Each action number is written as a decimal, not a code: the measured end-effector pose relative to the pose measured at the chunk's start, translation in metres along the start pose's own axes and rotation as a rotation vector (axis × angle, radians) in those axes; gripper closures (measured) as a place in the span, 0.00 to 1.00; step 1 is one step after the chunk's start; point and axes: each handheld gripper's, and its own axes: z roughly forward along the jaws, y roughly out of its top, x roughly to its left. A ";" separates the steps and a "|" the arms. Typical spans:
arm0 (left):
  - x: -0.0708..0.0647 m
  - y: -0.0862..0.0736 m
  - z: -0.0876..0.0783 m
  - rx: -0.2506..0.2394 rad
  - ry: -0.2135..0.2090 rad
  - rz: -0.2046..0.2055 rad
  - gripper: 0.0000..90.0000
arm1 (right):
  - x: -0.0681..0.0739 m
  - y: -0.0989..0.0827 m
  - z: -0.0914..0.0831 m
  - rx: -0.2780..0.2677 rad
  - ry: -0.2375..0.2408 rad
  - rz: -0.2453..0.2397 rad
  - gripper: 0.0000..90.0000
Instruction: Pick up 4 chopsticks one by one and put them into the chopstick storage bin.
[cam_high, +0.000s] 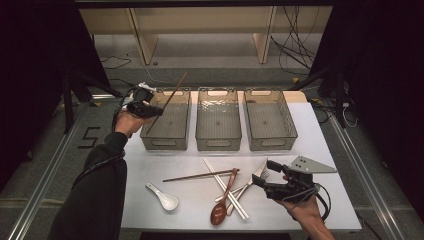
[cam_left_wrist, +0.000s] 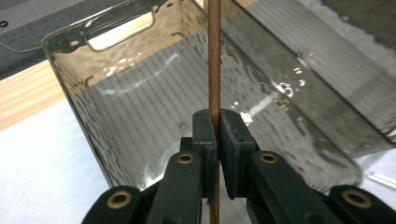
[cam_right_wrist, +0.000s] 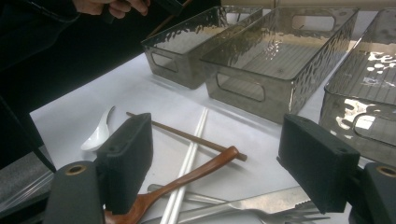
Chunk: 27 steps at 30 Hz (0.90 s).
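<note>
My left gripper (cam_high: 150, 110) is held over the left edge of the left smoky plastic bin (cam_high: 165, 142), shut on a brown chopstick (cam_high: 170, 97) that slants up and away over the bin. In the left gripper view the pads clamp the chopstick (cam_left_wrist: 214, 70) with the bin's inside (cam_left_wrist: 140, 116) behind it. My right gripper (cam_high: 260, 181) hovers low at the front right of the table, open with nothing between its pads (cam_right_wrist: 126, 158). Ahead of it lie a second brown chopstick (cam_right_wrist: 187, 136), a white chopstick pair (cam_right_wrist: 191, 154) and a wooden spoon (cam_right_wrist: 187, 179).
A middle bin (cam_high: 218, 142) and a right bin (cam_high: 272, 142) stand beside the left one in a row. A white ceramic spoon (cam_high: 162, 196) lies at the front left of the white table (cam_high: 320, 150). A metal knife and fork (cam_high: 257, 175) rest near my right gripper.
</note>
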 end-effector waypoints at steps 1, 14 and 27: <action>0.000 0.000 0.002 0.000 -0.002 -0.005 0.94 | 0.000 0.000 0.000 0.002 0.000 -0.003 0.30; 0.002 -0.010 0.016 0.033 0.022 -0.015 0.94 | 0.000 0.000 0.000 0.000 0.001 -0.004 0.30; -0.007 -0.024 0.008 0.018 0.023 -0.080 0.54 | 0.001 0.000 -0.001 -0.005 -0.003 -0.002 0.30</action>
